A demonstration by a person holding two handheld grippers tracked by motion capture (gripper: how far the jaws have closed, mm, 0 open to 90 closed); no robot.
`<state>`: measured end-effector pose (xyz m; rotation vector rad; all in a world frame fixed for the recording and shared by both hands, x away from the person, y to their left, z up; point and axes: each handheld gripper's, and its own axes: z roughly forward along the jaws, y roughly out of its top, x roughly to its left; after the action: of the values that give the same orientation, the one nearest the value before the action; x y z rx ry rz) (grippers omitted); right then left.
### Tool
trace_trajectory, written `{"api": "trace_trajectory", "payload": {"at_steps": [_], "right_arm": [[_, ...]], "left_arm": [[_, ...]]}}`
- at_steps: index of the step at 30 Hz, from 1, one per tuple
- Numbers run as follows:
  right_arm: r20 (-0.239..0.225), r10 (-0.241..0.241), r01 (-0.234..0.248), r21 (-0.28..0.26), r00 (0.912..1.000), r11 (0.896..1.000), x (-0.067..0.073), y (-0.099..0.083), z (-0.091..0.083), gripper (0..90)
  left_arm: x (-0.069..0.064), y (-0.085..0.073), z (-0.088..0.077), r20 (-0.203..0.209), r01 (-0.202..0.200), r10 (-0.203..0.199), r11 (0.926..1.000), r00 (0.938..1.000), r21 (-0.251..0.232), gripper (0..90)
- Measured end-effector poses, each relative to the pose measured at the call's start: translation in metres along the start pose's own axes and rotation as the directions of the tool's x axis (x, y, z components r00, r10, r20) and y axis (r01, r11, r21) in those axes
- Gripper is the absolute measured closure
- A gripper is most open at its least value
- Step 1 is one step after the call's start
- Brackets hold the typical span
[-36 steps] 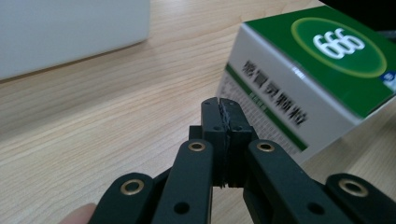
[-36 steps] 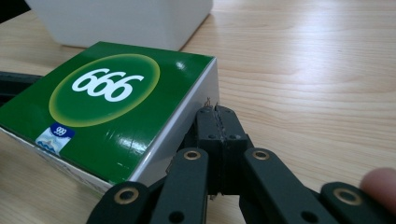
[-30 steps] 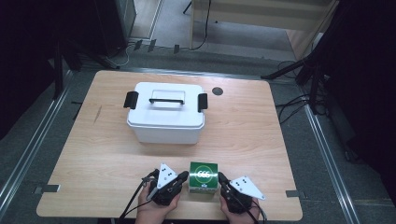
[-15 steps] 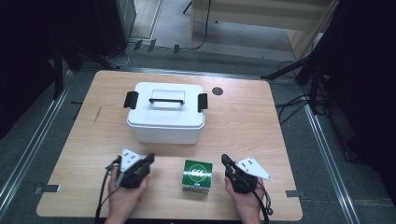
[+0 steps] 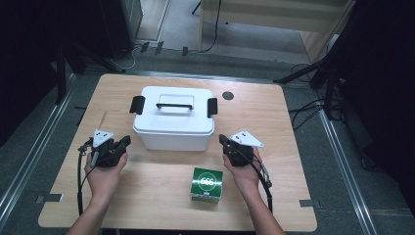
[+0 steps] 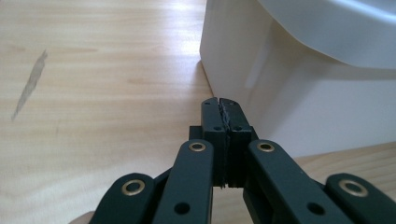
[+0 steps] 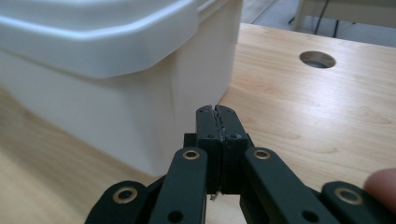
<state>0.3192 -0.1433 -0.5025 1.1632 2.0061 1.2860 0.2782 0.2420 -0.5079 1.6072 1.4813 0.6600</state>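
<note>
Grippers flank a white storage box [image 5: 174, 120] on the wooden desk [image 5: 293, 122], one at each side of its near wall. The left gripper [image 5: 126, 140] sits just beside the box's left front corner, its jaws pressed together with nothing between them; in the left gripper view the closed tips [image 6: 220, 106] point along the box's white side wall [image 6: 299, 98], close to it but not touching. The right gripper [image 5: 221, 140] mirrors this at the right front corner, jaws likewise together and empty, and in the right gripper view its tips [image 7: 217, 113] lie just short of the box's corner [image 7: 140, 107] under the overhanging lid rim. The box has a black handle on its lid and a black latch at each end (both latches lie flat against the sides). A small green carton [image 5: 206, 184] stands on the desk near the front edge, between the two forearms and apart from both grippers. A round cable hole [image 5: 228, 95] lies in the desk behind the box.
</note>
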Motion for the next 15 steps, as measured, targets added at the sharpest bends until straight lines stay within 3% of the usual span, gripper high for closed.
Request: {"api": "trace_trajectory", "payload": {"at_steps": [2, 8, 11, 15], "right_arm": [[0.01, 0.01, -0.01, 0.001, 0.9999, 1.0, -0.001, 0.002, 0.006, 90.0], [-0.018, -0.001, 0.001, 0.004, 0.9998, 1.0, 0.002, 0.009, 0.018, 90.0], [0.007, -0.012, 0.013, -0.001, 0.9999, 1.0, 0.005, 0.015, 0.025, 90.0], [0.0, -0.012, 0.012, 0.005, 0.9999, 1.0, 0.009, 0.016, 0.03, 89.9]], "left_arm": [[0.001, 0.004, 0.005, -0.007, -0.003, 0.003, 1.0, 1.0, 0.002, 90.0], [0.002, 0.012, 0.016, 0.008, 0.013, -0.013, 0.9998, 0.9999, 0.013, 90.0], [0.0, 0.014, 0.022, 0.023, 0.015, -0.015, 0.9997, 0.9996, 0.02, 90.0], [-0.005, 0.015, 0.027, 0.048, -0.006, 0.004, 0.9993, 0.9988, 0.037, 90.0]]}}
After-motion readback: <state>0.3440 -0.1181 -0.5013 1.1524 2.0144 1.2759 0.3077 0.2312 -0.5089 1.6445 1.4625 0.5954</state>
